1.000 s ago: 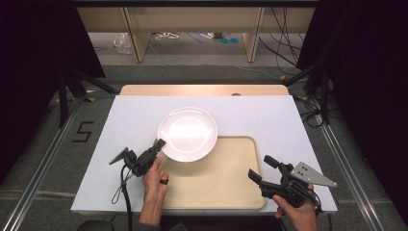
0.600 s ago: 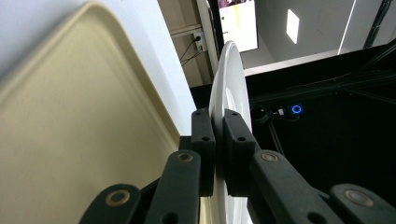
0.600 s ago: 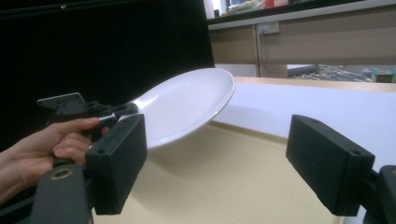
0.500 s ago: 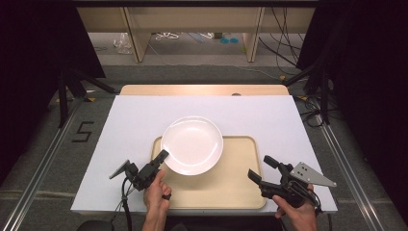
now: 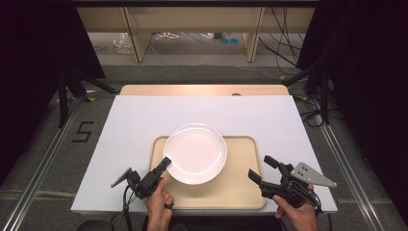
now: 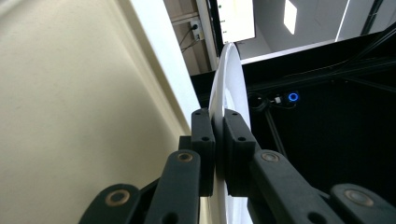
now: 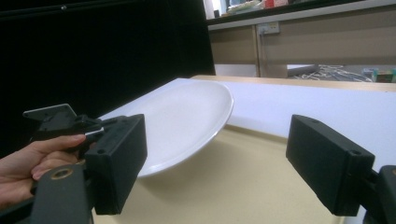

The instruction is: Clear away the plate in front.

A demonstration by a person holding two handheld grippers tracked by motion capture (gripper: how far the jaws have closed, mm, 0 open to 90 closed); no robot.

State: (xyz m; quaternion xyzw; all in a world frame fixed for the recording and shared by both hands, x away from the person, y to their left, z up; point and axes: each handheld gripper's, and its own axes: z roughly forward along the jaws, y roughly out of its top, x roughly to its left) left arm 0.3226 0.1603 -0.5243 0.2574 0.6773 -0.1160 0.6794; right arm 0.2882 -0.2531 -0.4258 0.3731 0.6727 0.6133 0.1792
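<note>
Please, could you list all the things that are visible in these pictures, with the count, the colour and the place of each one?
plate: 1, white, over the tray's far left part, its near-left rim clamped in the left gripper, tilted with the far side raised.
tray: 1, beige, on the near middle of the white surface.
white surface: 1, white, covering most of the table.
table: 1, light wood, its far edge showing beyond the white surface.
left gripper: 1, black, near left, jaws shut on the plate's rim.
right gripper: 1, black with a grey plate, near right over the tray's right edge, jaws open and empty.
hands: 2, left hand and right hand, at the near edge.
</note>
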